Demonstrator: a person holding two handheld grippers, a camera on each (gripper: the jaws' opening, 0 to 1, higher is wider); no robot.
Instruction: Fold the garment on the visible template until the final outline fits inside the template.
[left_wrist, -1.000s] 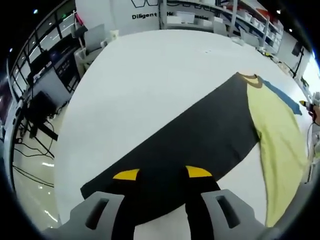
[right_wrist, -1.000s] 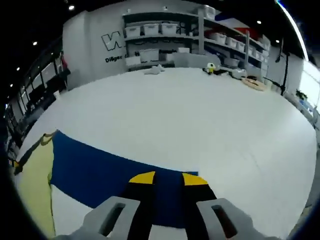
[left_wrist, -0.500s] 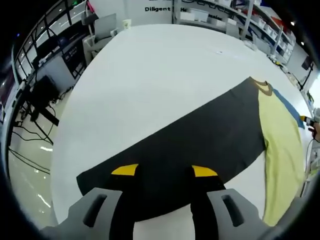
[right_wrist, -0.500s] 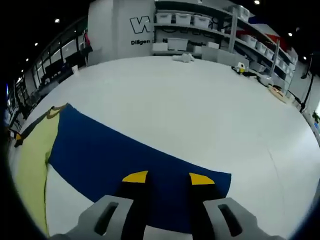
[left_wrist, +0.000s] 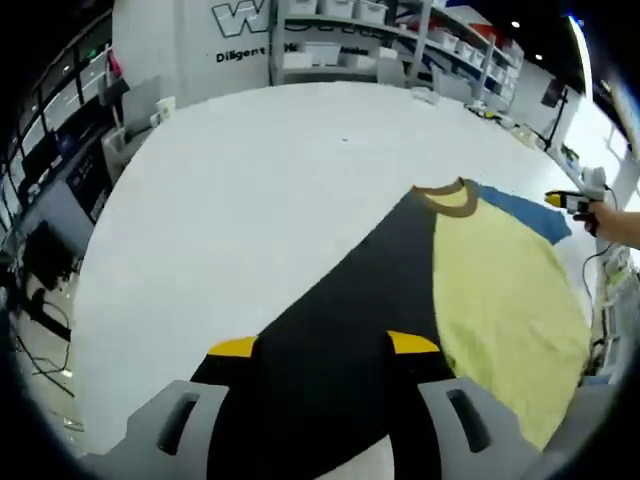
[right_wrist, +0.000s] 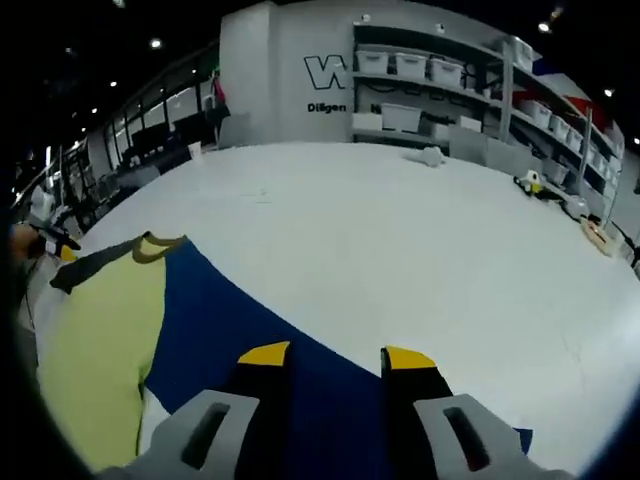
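Note:
A garment lies flat on the white table (left_wrist: 250, 170). It has a yellow body (left_wrist: 500, 290), a brown collar (left_wrist: 447, 197), a black sleeve (left_wrist: 340, 290) and a blue sleeve (left_wrist: 515, 212). My left gripper (left_wrist: 322, 345) is open, its yellow-tipped jaws spread low over the black sleeve. In the right gripper view the blue sleeve (right_wrist: 250, 320) runs under my open right gripper (right_wrist: 337, 354). There the yellow body (right_wrist: 100, 340) and collar (right_wrist: 160, 243) lie to the left. Whether either gripper touches the cloth is unclear.
Shelves with white bins (right_wrist: 400, 90) line the far wall. Desks and monitors (left_wrist: 50, 200) stand beyond the table's left edge. A person's hand (left_wrist: 620, 225) shows at the right rim of the left gripper view. Small items (right_wrist: 545, 185) sit on the table's far right.
Both cameras have moved along their sleeves toward the garment's body and swung. The yellow body and collar now loom larger in both views. Both sets of jaws stay spread.

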